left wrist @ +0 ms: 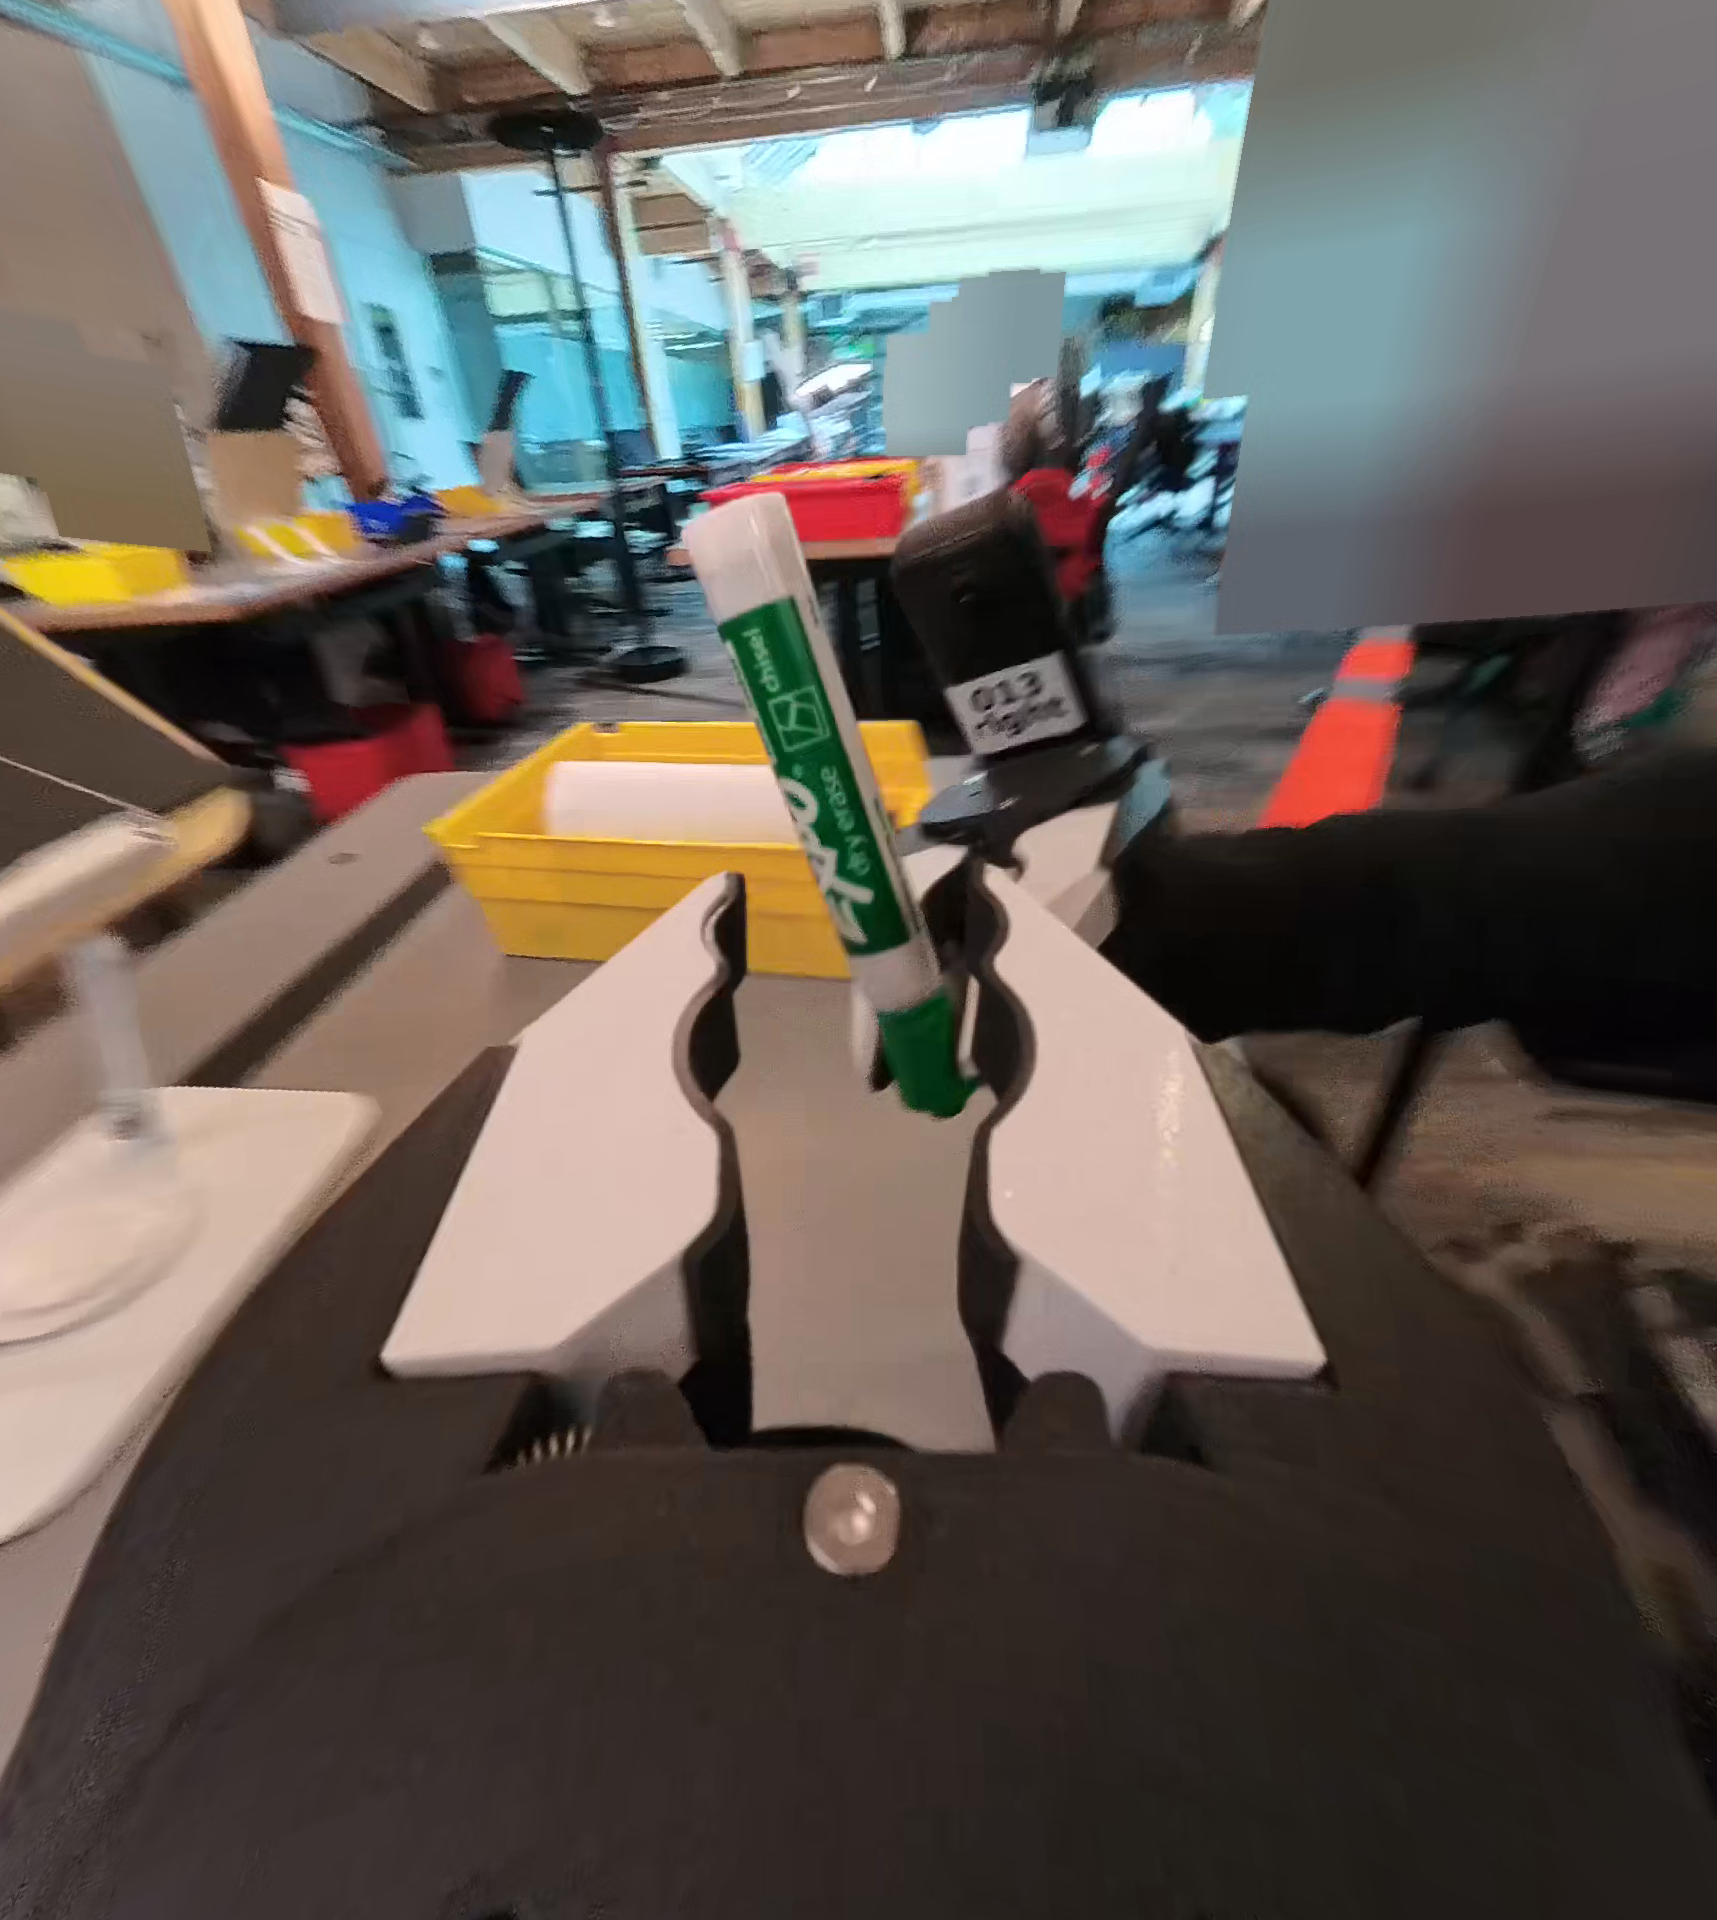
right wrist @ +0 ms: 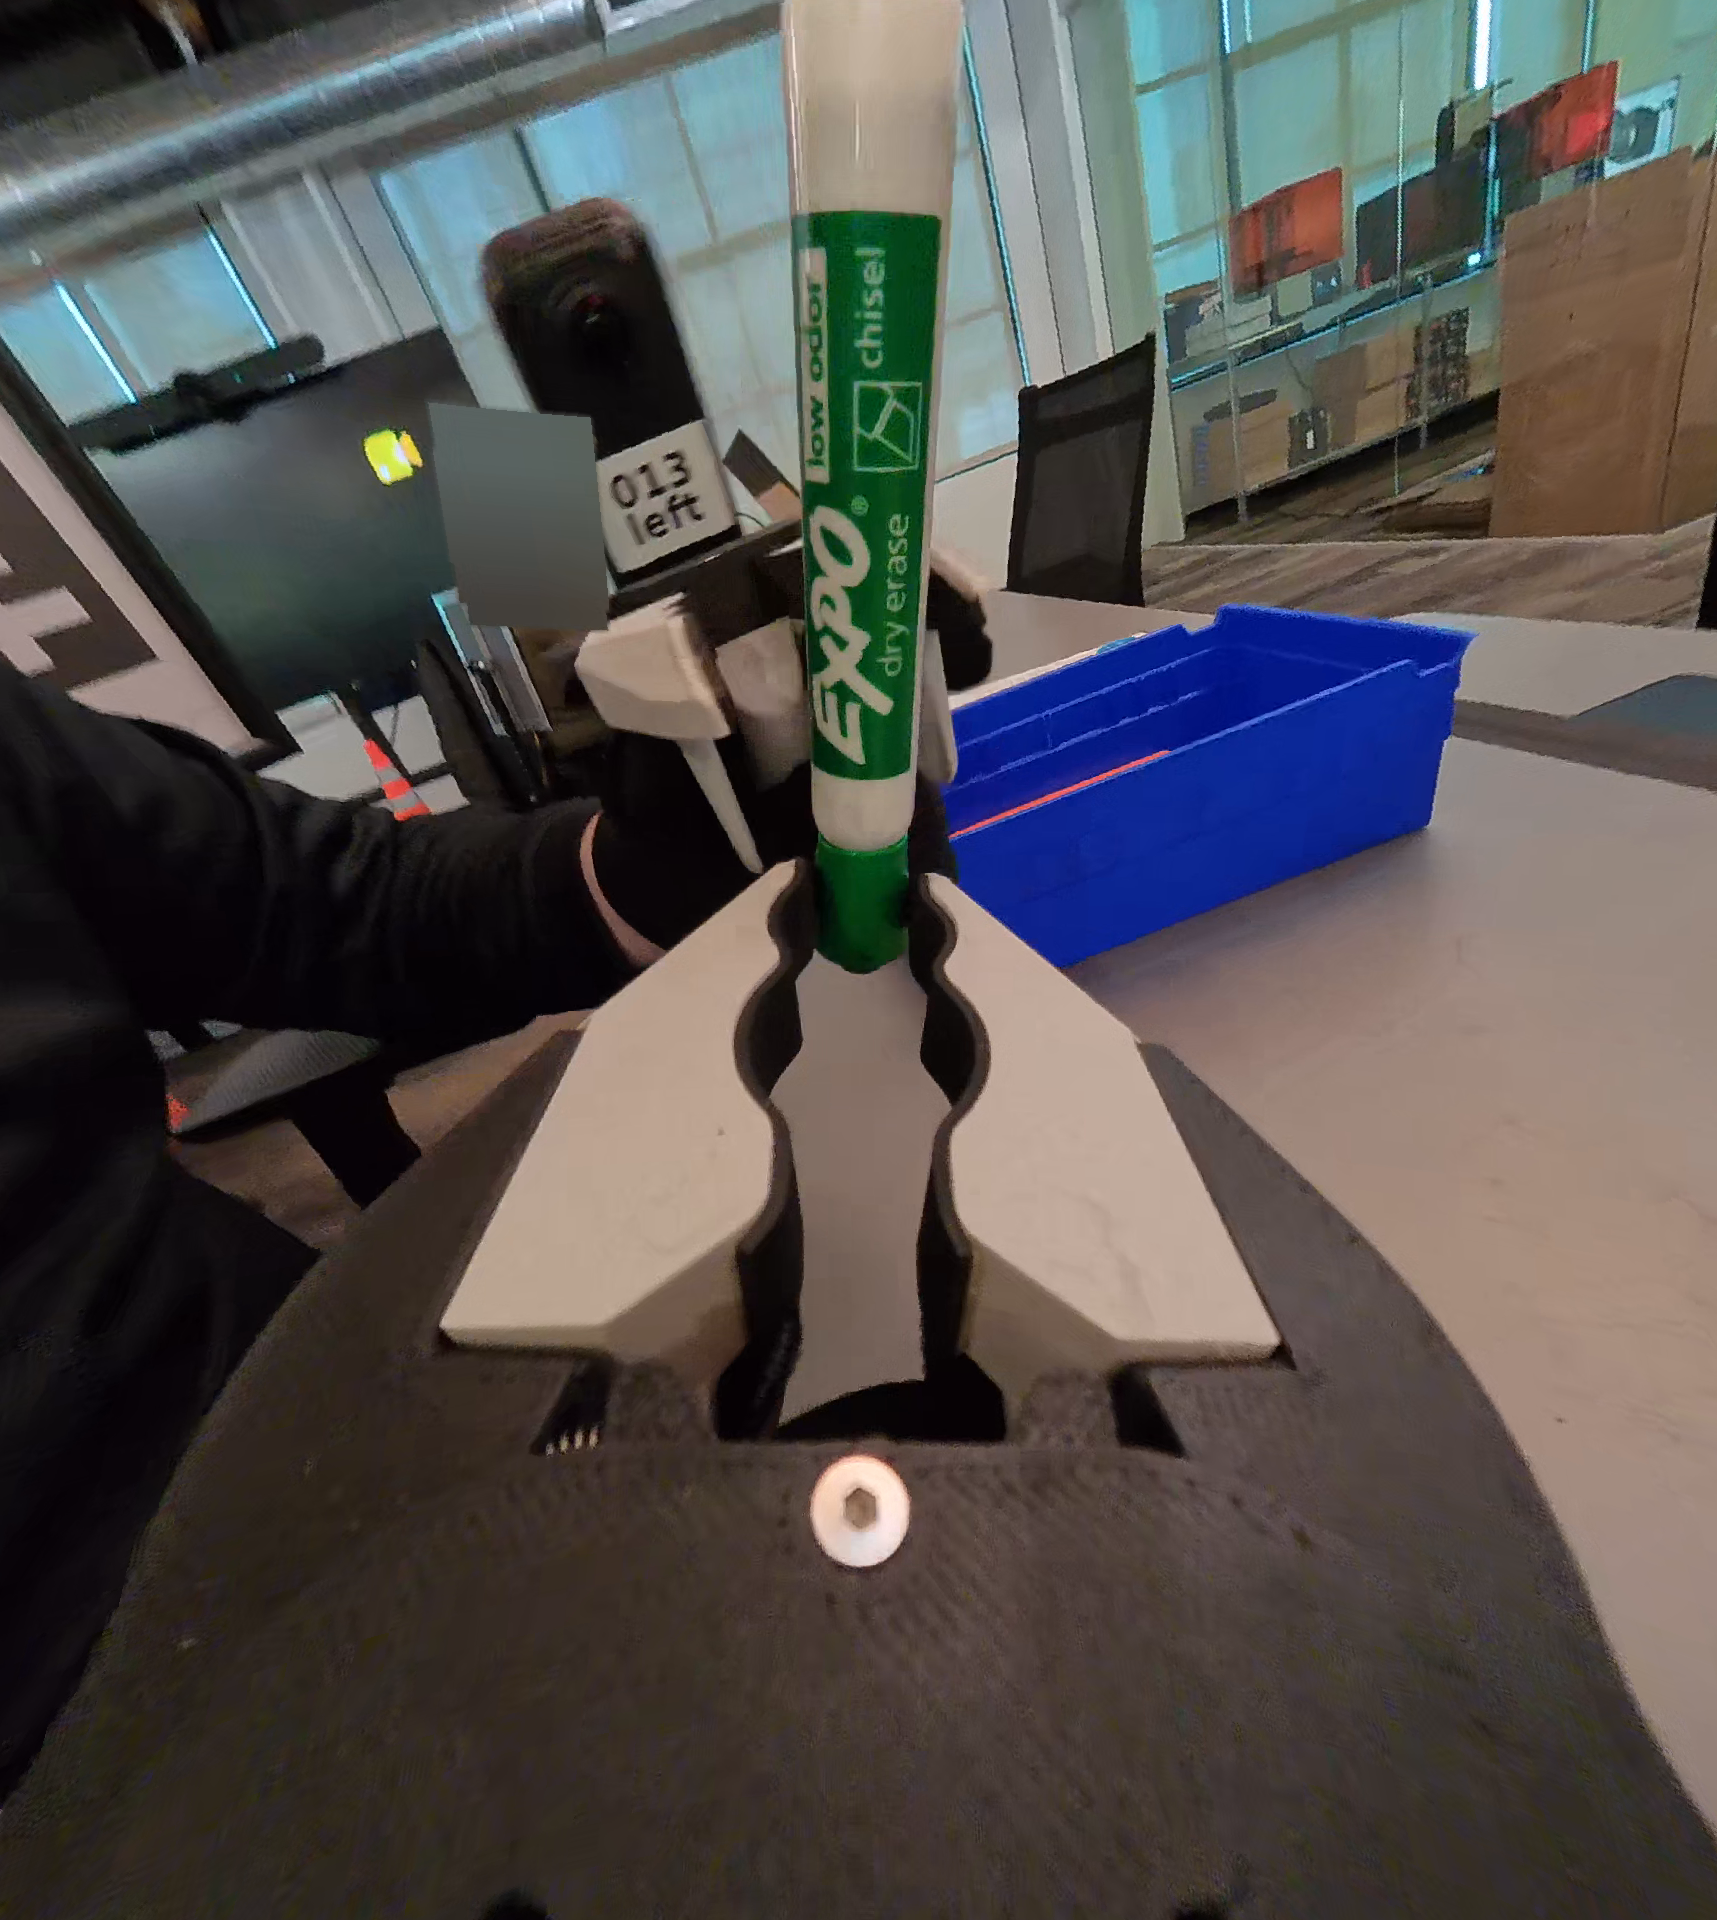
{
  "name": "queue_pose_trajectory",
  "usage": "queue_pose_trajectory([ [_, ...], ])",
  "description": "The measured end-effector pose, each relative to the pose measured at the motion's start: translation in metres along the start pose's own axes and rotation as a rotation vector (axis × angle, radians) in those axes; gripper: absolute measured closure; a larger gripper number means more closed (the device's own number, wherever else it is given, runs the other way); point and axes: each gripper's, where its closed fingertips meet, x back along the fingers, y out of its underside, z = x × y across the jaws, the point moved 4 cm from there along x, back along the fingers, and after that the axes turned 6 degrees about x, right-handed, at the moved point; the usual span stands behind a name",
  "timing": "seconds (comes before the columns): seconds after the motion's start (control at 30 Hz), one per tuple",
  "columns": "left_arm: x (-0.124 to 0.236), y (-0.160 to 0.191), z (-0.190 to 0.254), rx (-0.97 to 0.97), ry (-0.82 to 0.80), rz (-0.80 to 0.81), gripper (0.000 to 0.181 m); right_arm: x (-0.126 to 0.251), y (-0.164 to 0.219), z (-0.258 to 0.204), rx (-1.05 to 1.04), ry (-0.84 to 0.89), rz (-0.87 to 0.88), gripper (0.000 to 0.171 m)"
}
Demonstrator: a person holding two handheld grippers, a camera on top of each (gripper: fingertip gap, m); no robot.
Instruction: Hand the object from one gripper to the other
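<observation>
Overhead, right gripper (right wrist: 859,894) pinches marker (right wrist: 866,499) above grey table (right wrist: 1456,1039); left gripper (left wrist: 849,935) spread.

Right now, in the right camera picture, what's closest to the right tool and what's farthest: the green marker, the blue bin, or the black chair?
1. Green marker: gripped by its cap at the right tool tips.
2. Blue bin: on the table, to the right.
3. Black chair: behind the table, farthest.

R gripper (right wrist: 859,914) clamped on green cap of marker (right wrist: 866,499), tips only; marker upright, white barrel w/ green label. L gripper (right wrist: 729,686) just behind marker, held by gloved hand (right wrist: 688,831), fingers apart. Blue bin (right wrist: 1197,748) on grey table (right wrist: 1456,1039), right of marker.
</observation>
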Motion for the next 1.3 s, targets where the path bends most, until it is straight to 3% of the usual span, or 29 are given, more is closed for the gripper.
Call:
queue_pose_trajectory([
  [0.13,0.006,0.002,-0.004,-0.408,-0.193,-0.111,0.132,0.008,0.001,0.008,-0.109,-0.014,-0.005,0.156],
  [0.3,0.006,0.018,-0.003,-1.107,-0.392,-0.347,0.120,0.014,0.018,0.013,-0.275,-0.079,-0.078,0.155],
  [0.43,0.004,0.034,-0.004,-1.356,-0.463,-0.391,0.114,0.016,0.034,0.013,-0.387,-0.141,-0.128,0.155],
  [0.57,-0.008,0.056,0.006,-1.539,-0.398,-0.423,0.120,0.012,0.051,0.006,-0.470,-0.210,-0.192,0.156],
  [0.83,-0.014,0.080,0.007,-1.676,-0.182,-0.533,0.151,0.006,0.065,-0.001,-0.539,-0.278,-0.246,0.155],
  [1.07,-0.014,0.096,0.004,-1.647,-0.153,-0.604,0.160,0.005,0.070,0.000,-0.550,-0.268,-0.247,0.155],
  [1.13,-0.014,0.097,0.001,-1.582,-0.170,-0.625,0.164,0.005,0.063,0.003,-0.516,-0.238,-0.221,0.145],
  [1.2,-0.015,0.095,-0.001,-1.476,-0.184,-0.622,0.164,0.006,0.056,0.003,-0.450,-0.215,-0.212,0.122],
  [1.3,-0.016,0.085,-0.011,-1.249,-0.218,-0.613,0.164,0.011,0.042,0.001,-0.382,-0.207,-0.170,0.108],
])
